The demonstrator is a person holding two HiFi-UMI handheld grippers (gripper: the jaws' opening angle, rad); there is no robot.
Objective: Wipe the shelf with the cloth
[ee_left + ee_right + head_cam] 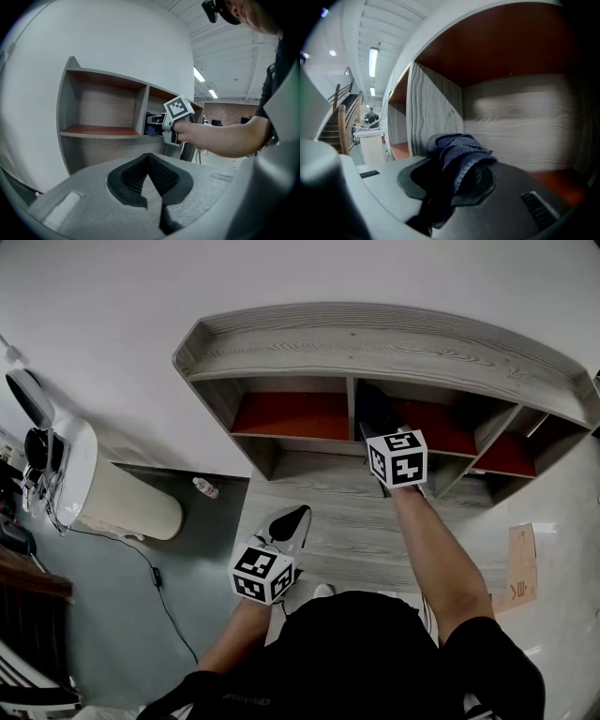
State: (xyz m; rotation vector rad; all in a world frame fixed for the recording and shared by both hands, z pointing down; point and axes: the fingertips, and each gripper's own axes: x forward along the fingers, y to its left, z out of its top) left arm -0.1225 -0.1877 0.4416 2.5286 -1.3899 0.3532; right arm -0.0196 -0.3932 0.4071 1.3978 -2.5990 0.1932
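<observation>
My right gripper [451, 180] is clamping the cloth [459, 149] inside the shelf [375, 345], wiping seemingly unfinished; left gripper [149, 161] is idling, fingers together.

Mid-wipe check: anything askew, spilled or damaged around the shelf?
Nothing wrong on the shelf itself; the right hand-held gripper holds the cloth inside its middle compartment. Only oddity: what looks like a small bottle lying on the floor beside it.
</observation>
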